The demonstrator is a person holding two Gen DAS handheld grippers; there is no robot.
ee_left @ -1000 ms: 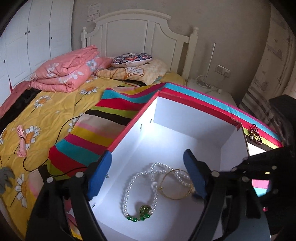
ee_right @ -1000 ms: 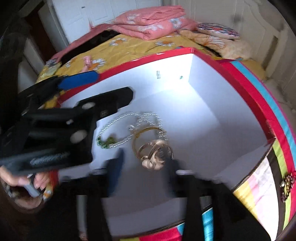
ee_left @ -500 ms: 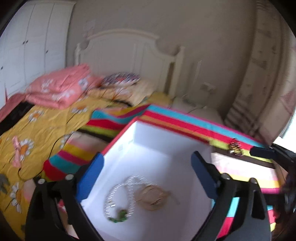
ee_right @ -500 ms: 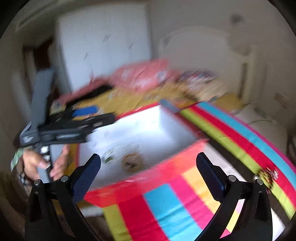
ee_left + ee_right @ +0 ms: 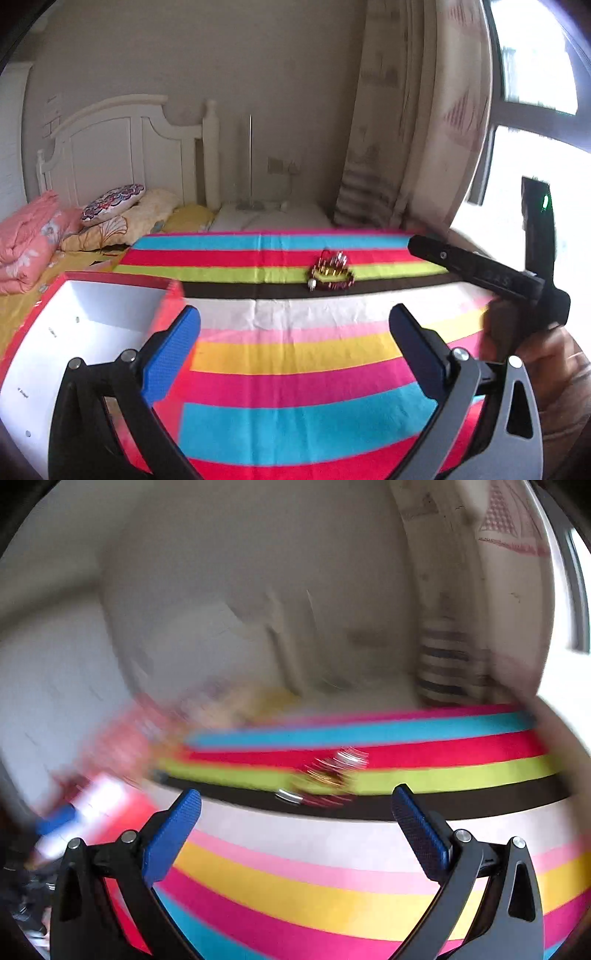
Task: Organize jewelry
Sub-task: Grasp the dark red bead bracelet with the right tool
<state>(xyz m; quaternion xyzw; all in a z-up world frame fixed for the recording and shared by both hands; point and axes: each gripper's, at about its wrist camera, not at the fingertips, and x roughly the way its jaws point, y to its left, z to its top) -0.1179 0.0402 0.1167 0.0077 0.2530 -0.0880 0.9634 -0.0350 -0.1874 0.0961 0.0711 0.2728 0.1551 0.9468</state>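
Over the striped cloth (image 5: 295, 369) that covers the table, both grippers hang in the air with nothing between their fingers. The left gripper (image 5: 293, 347) has its blue-padded jaws spread wide and empty, and it looks across bands of blue, pink, yellow and white toward a small heap of jewelry (image 5: 330, 272) lying on the lime-green and dark stripes, well ahead of the fingertips. To its left sits the red-rimmed box (image 5: 110, 306) with its white inside, the near corner just beside the left blue pad; what lies on the box floor can't be made out from this angle. At the right edge of the same view the right gripper's black body pokes in, held by a hand (image 5: 546, 354). Switch to the right wrist camera and everything smears: the right gripper (image 5: 295, 823) also shows its jaws released and wide apart, gripping nothing, and the same jewelry heap (image 5: 325, 779) appears as a streaked glitter of gold, red and silver on the green and dark bands, ahead of the pads and roughly centred between them. The box (image 5: 110, 801) is a red and white blur off to the left. Beyond the table, a white headboard (image 5: 122, 147), pink folded bedding (image 5: 26, 240) and a patterned cushion (image 5: 110, 197) sit at the back left, and a pale curtain (image 5: 406, 129) hangs by the bright window on the right.
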